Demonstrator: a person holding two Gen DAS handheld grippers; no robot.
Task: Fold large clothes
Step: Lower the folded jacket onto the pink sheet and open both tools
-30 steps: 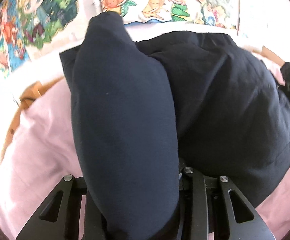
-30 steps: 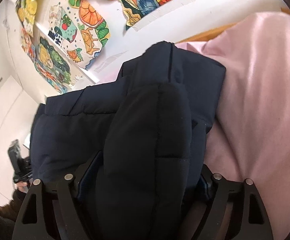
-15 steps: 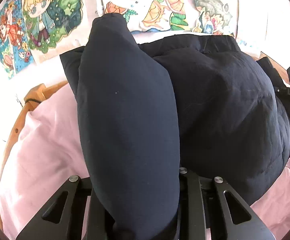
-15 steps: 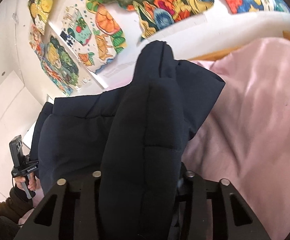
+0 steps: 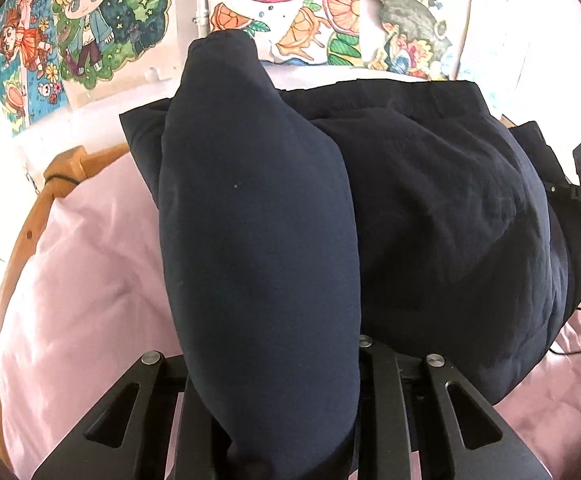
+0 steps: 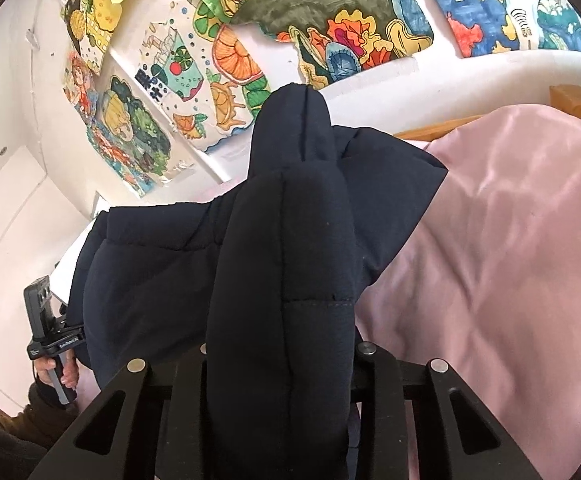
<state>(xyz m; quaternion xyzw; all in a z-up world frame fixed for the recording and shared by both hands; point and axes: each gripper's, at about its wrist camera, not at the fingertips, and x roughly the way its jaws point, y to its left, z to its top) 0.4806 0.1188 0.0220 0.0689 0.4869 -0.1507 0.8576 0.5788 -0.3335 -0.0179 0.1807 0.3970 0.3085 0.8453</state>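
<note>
Folding is only beginning: both claws, left claw [image 5: 274, 412] and right claw [image 6: 280, 404] with jaws closing, are gripping the dark jacket [image 5: 430, 216], hanging mid-frame over the pink bed [image 6: 510, 240], unfolded.

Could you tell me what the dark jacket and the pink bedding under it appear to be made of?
The dark jacket looks like matte navy woven shell over padding: stitched channels, puffy bulges. The pink bedding seems a smooth, faintly glossy fabric, perhaps satin-like cotton: soft sheen, shallow wrinkles.

Navy padded jacket [image 5: 430, 216] bunched above pink bedding [image 5: 82, 280].
</note>
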